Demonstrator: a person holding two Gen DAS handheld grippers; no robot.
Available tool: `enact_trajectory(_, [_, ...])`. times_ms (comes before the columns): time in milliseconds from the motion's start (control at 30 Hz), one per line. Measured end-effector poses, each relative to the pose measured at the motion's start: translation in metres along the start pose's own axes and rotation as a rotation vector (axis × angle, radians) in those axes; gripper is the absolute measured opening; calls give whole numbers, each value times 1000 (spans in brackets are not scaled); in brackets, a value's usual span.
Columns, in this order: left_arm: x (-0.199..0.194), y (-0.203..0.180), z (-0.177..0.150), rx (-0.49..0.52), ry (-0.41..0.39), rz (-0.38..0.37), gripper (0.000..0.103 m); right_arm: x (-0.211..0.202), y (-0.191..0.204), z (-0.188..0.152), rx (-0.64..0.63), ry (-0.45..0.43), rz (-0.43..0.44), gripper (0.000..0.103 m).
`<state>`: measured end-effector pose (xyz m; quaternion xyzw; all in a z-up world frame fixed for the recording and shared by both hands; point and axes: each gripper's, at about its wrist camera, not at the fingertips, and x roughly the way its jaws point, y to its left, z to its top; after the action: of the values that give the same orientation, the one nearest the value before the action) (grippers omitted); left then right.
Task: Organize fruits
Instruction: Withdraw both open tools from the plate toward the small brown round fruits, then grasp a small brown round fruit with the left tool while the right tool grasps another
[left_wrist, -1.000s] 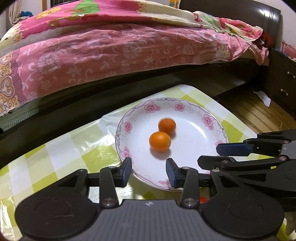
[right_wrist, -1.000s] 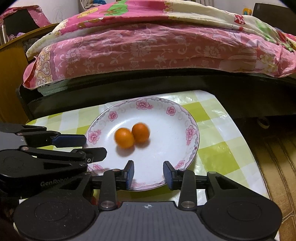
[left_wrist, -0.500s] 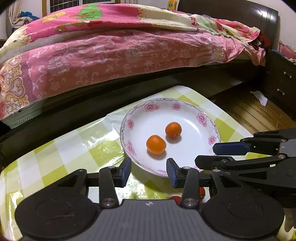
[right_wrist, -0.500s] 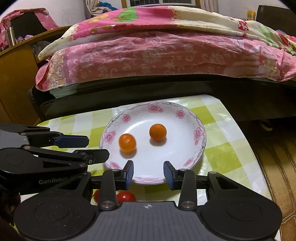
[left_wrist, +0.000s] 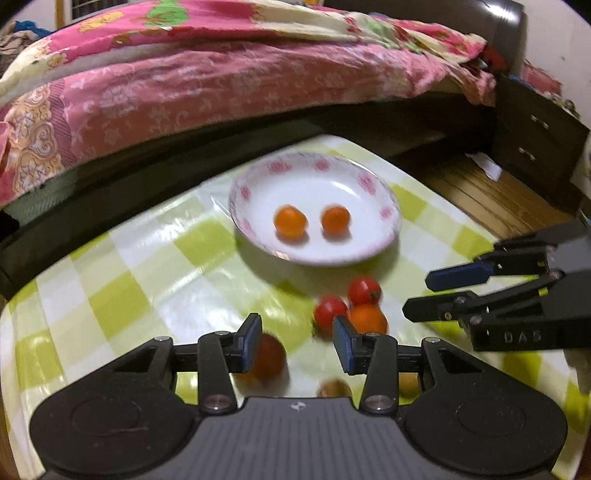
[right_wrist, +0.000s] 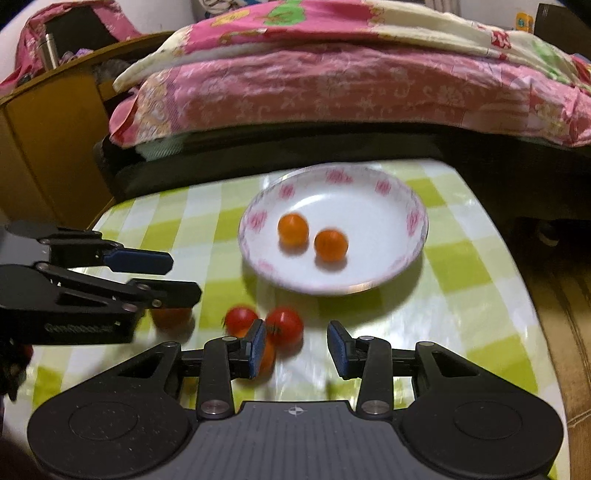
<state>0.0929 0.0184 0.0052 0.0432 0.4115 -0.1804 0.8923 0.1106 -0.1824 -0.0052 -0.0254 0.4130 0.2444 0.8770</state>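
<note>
Two round orange fruits (left_wrist: 290, 222) apart in floral-rimmed plate (left_wrist: 384, 213), blurred

blurred lettering on the right gripper (left_wrist: 436, 295) side looks like "dab"; nothing else is readable.

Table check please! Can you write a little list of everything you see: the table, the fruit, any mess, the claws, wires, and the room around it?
Surface: table under a shiny green-and-white checked cover.
Job's things: flowered plate holding two oranges, apart from each other. On the cloth before it, two red tomatoes and one more orange bunched together; another reddish fruit and brownish bits nearer, too blurred to name.
Clutter: nothing seen.
Claws: left claw open, empty; right claw open, empty.
Cables: nothing seen.
Surroundings: bed with pink quilt, dark drawers, wooden cabinet.
</note>
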Motion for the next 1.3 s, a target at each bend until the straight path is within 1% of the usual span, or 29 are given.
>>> enact_trajectory(133, [-5, -12, -15, 64, 34, -41, 49, -7, 5, -11, -35, 37, 41, 35])
enact_trajectory(300, [-3, -25, -27, 148, 59, -55, 49, -9, 21, -20, -134, 56, 69, 35])
enact_trajectory(467, [7, -24, -33, 154, 90, -43, 49, -4, 29, -28, -187, 97, 96, 35])
enact_trajectory(600, [16, -23, -37, 155, 106, -44, 49, 4, 29, -33, -181, 137, 110, 35])
enact_trajectory(767, [22, -27, -38, 176, 109, -45, 49, 9, 27, -37, -181, 157, 113, 33])
enact_trajectory(867, [24, -28, -39, 178, 108, -40, 48, 11, 27, -38, -184, 156, 111, 32])
enact_trajectory(1000, [25, -28, -39, 169, 108, -41, 48, 10, 27, -38, -197, 148, 102, 28])
enact_trajectory(1100, [24, -31, -40, 181, 106, -45, 47, 10, 27, -37, -198, 142, 102, 27])
enact_trajectory(1233, [25, -31, -41, 184, 100, -40, 47, 11, 30, -37, -231, 130, 93, 27])
enact_trajectory(1300, [25, -31, -41, 181, 99, -40, 47, 12, 32, -38, -252, 124, 80, 23])
